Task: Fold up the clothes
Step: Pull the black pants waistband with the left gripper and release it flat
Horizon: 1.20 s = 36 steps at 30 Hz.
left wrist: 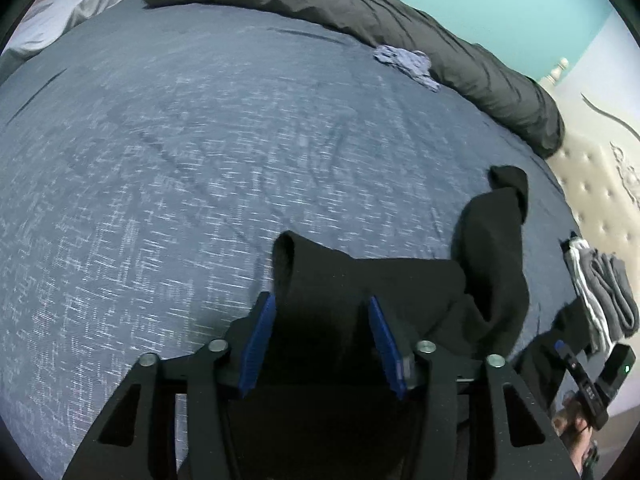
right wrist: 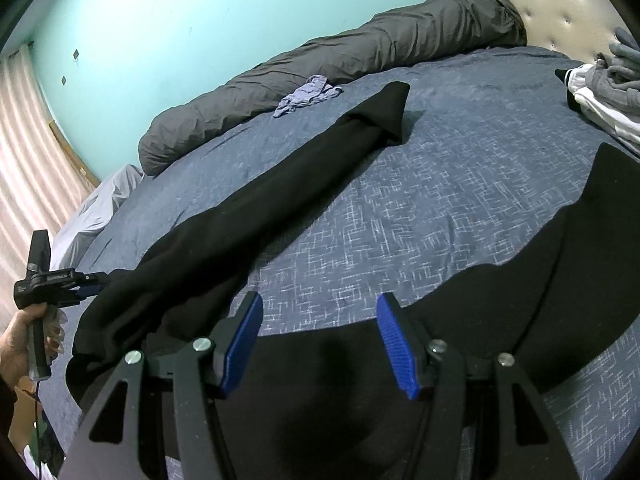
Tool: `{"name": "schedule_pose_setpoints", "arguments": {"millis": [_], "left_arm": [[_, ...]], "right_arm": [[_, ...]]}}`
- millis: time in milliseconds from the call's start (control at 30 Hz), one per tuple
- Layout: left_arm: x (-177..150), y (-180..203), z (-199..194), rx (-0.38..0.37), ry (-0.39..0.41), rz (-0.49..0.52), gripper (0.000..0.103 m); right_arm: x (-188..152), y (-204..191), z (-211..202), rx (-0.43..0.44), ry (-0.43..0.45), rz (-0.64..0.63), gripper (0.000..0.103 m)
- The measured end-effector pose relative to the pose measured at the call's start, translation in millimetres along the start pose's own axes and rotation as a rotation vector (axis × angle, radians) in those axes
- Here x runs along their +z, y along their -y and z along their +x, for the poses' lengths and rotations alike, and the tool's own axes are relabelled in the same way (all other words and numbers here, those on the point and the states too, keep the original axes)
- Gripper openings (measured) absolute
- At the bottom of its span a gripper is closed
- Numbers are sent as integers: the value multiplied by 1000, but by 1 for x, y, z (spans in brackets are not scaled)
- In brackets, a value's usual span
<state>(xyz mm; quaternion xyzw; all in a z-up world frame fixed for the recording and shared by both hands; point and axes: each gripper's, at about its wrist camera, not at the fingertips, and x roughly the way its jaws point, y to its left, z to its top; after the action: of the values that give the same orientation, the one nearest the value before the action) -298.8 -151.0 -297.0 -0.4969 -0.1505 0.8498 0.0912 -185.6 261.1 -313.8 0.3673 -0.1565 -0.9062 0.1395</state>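
**Black garment spreading over the bed**

Cloth is lying soft and limp here: a black long-sleeved fabric garment is sprawling across the blue patterned bedspread, one sleeve stretching toward the dark grey rolled duvet. Left gripper is standing with fingers apart, black fabric bunching between them. Right gripper is hovering over the hem, fingers apart, nothing clamped. Being light and floppy, it is likely best taken at hems or shoulder seams.

L gripper jaws apart, maybe pinching cloth; R gripper wide open, low
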Motion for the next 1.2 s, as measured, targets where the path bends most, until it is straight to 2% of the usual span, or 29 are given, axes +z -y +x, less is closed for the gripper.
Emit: {"name": "schedule_pose_setpoints", "arguments": {"millis": [67, 100, 233, 333, 500, 567, 733, 933, 1033, 1200], "left_arm": [[-1, 8, 1, -13, -10, 31, 16], [-1, 14, 2, -17, -18, 53, 13], [-3, 34, 7, -27, -55, 135, 12], [-2, 40, 11, -48, -73, 149, 12], [5, 35, 21, -2, -80, 130, 12], [9, 31, 21, 24, -72, 117, 6], [31, 19, -5, 80, 27, 80, 3], [72, -15, -52, 169, 163, -11, 3], [90, -38, -69, 206, 207, -71, 2], [116, -62, -88, 300, 282, -116, 2]], "right_arm": [[0, 0, 0, 1, -2, 1, 60], [0, -1, 1, 1, -2, 0, 60], [0, -1, 2, 2, -6, 0, 60], [0, 0, 2, 5, -8, 9, 60], [0, 2, 1, 7, -8, 21, 60], [0, 3, 1, 7, -8, 21, 60], [0, 3, 2, 6, -10, 17, 60], [-1, 2, 4, 3, -15, 12, 60], [-1, 2, 5, 2, -18, 10, 60], [-2, 2, 9, -1, -29, 1, 60]]}}
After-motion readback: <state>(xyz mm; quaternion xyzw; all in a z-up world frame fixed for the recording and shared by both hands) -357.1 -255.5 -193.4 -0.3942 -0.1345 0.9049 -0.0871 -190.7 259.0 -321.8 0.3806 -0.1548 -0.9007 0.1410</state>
